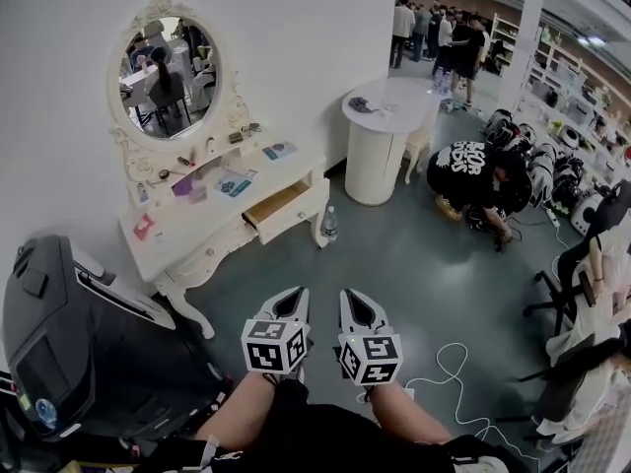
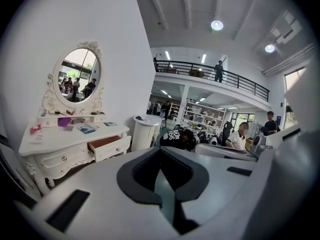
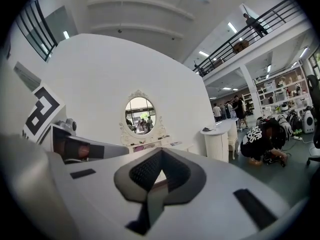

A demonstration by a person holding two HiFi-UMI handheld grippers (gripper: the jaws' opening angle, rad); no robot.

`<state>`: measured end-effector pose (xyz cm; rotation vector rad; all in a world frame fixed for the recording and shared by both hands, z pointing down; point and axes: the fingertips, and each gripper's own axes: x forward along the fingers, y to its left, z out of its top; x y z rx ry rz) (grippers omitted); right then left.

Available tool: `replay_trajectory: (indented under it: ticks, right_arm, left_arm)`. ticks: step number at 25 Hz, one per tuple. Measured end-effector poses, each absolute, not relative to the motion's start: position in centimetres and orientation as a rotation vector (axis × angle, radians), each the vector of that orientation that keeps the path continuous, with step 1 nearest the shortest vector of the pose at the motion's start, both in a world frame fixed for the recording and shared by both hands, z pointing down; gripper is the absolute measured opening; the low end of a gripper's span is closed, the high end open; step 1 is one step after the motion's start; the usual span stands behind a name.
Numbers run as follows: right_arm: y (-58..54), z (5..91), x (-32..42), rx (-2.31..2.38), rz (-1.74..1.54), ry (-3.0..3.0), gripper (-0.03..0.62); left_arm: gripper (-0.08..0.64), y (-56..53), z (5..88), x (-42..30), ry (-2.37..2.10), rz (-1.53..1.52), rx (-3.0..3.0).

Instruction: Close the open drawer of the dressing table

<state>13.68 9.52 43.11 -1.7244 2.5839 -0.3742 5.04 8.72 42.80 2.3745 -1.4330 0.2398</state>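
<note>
The white dressing table [image 1: 197, 235] stands against the wall at the left, under an oval mirror [image 1: 168, 77]. Its right-hand drawer [image 1: 281, 205] is pulled out, showing a wooden inside. In the left gripper view the open drawer [image 2: 107, 145] shows left of the jaws, well away from them. My left gripper [image 1: 294, 296] and right gripper [image 1: 353, 299] are side by side above the floor, some way short of the table and pointing toward it. Both are shut with nothing between the jaws. The right gripper view shows the mirror and table [image 3: 142, 145] far behind the shut right gripper [image 3: 161, 153].
A water bottle [image 1: 329, 225] stands on the floor by the table's right leg. A large black case [image 1: 69, 333] sits at the near left. A round white table [image 1: 385, 136], a crouching person [image 1: 483, 170], chairs at the right and a white cable [image 1: 444, 372] lie further right.
</note>
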Motion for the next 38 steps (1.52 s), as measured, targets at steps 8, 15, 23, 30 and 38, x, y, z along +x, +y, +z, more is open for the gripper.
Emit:
replay_trajectory:
  ticks: [8, 15, 23, 30, 38]
  right_arm:
    - [6.0, 42.3, 14.2, -1.736, -0.39, 2.554, 0.011]
    - [3.3, 44.3, 13.6, -1.773, -0.433, 2.564, 0.011]
    - [-2.3, 42.9, 11.0, -1.785, -0.385, 2.573, 0.011]
    - [-7.7, 41.8, 7.7, -1.799, -0.338, 2.603, 0.011]
    - [-12.6, 42.2, 3.7, -1.799, -0.297, 2.623, 0.011]
  left_arm:
    - [0.008, 5.4, 42.3, 5.4, -1.391, 0.244, 2.401]
    - [0.008, 2.4, 42.3, 4.7, -1.362, 0.214, 2.422]
    - [0.008, -2.8, 42.7, 1.5, -1.341, 0.184, 2.394]
    - [0.008, -8.4, 41.7, -2.0, -1.331, 0.135, 2.396]
    - [0.008, -13.5, 41.9, -5.2, -1.321, 0.117, 2.413]
